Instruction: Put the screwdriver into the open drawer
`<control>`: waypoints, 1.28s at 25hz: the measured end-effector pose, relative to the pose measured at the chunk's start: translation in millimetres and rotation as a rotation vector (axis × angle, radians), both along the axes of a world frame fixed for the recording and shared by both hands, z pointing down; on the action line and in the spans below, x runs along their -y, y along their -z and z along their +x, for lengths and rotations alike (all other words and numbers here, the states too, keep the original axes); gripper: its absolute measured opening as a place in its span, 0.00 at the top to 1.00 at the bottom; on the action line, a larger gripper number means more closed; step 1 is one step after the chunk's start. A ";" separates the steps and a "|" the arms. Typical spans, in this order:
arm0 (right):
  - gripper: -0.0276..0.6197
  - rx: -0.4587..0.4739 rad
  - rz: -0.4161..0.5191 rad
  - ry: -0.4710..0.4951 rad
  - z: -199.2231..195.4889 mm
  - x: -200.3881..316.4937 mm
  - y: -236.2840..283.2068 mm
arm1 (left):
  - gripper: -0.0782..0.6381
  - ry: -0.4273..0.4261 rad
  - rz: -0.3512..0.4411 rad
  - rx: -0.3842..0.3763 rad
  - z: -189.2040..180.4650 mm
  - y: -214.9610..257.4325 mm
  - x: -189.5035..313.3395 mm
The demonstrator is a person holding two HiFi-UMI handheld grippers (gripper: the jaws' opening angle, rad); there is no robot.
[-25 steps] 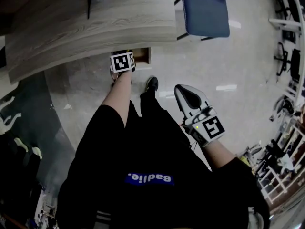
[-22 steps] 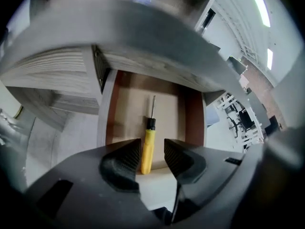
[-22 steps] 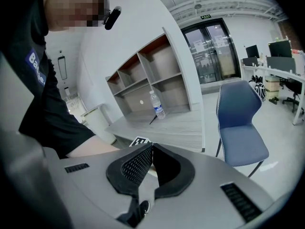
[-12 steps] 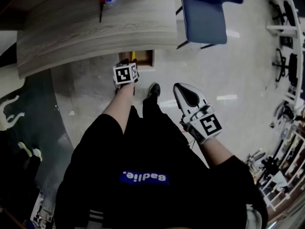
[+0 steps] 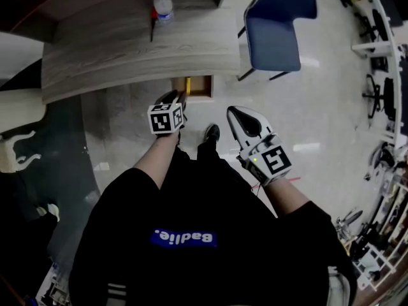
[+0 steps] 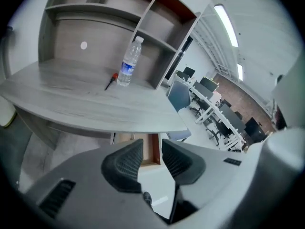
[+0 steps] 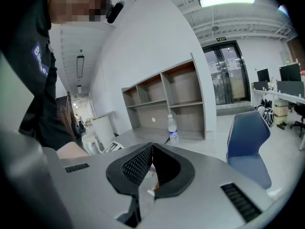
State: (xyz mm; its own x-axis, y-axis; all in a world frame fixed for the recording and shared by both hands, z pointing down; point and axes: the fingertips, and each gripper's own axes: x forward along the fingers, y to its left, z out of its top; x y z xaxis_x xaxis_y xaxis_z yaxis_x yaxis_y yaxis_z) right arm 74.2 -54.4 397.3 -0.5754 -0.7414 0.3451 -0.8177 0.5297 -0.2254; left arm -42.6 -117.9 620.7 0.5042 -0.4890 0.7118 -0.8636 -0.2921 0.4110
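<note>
Here the screwdriver lies flat on the far part of the grey wooden table, just left of an upright water bottle. In the left gripper view the screwdriver has its red part toward the bottle. Neither hand-held gripper touches it.

The open drawer juts from under the table's near edge, toward the right end. The left hand-held gripper hangs just near of the drawer, well apart from the screwdriver. In its own view the left hand-held gripper has just been closing, and its jaws are a narrow gap apart with nothing between them; the drawer shows through the gap.

The right hand-held gripper is held to the right, above the pale floor. In its own view the right hand-held gripper has its pads together at the tips, holding nothing. A blue chair stands to the right of the table.
</note>
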 end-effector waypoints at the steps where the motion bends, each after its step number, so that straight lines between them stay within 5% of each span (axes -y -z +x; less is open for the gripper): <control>1: 0.91 0.000 0.017 0.003 -3.5 3.9 4.6 | 0.72 -0.016 0.026 -0.008 -0.1 13.4 2.0; 15: 0.91 0.020 0.131 0.035 -34.2 -3.0 69.3 | 0.81 -0.224 0.289 -0.089 1.1 197.5 -49.4; 32: 0.91 0.092 0.146 0.032 -42.7 -19.6 101.6 | 0.89 -0.281 0.453 -0.253 13.0 307.0 -85.2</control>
